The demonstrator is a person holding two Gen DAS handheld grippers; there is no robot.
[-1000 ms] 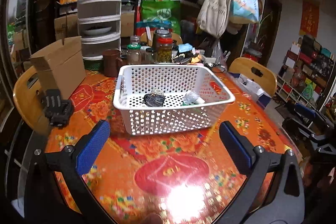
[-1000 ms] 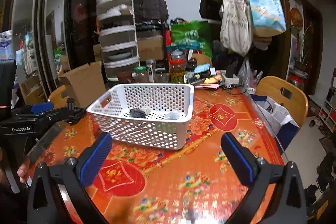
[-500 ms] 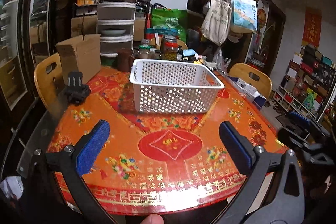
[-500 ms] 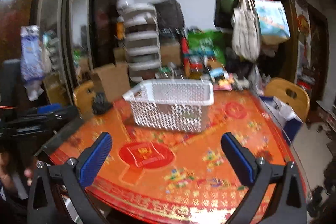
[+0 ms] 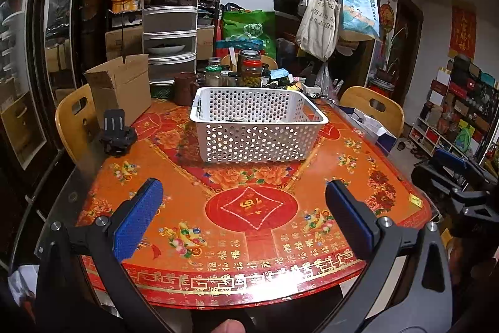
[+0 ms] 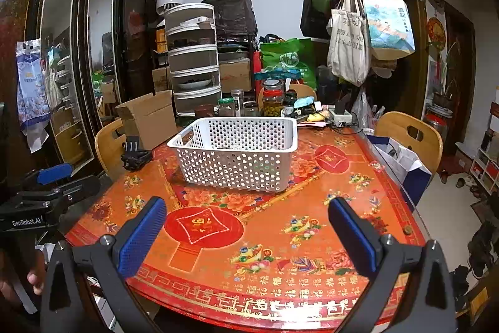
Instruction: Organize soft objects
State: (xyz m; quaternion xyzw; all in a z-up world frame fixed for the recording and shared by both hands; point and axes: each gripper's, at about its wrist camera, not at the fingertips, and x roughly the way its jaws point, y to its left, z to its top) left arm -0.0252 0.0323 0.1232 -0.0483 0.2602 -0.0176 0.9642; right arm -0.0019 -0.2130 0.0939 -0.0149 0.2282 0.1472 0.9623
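Both tongs hang level over the near edge of the table (image 5: pixel 349 170), aimed at 12 o'clock and holding nothing. The left tongs (image 5: pixel 243 220) are spread wide, and so are the right tongs (image 6: pixel 246 236). The white perforated basket (image 5: pixel 255 130) stands mid-table at 12 o'clock, well apart from both, with dark soft items barely visible inside. A black clamp-like gadget (image 5: pixel 117 134) sits at 10 o'clock beside a cardboard box (image 5: pixel 121 92). Jars (image 5: pixel 249 71) crowd behind the basket.
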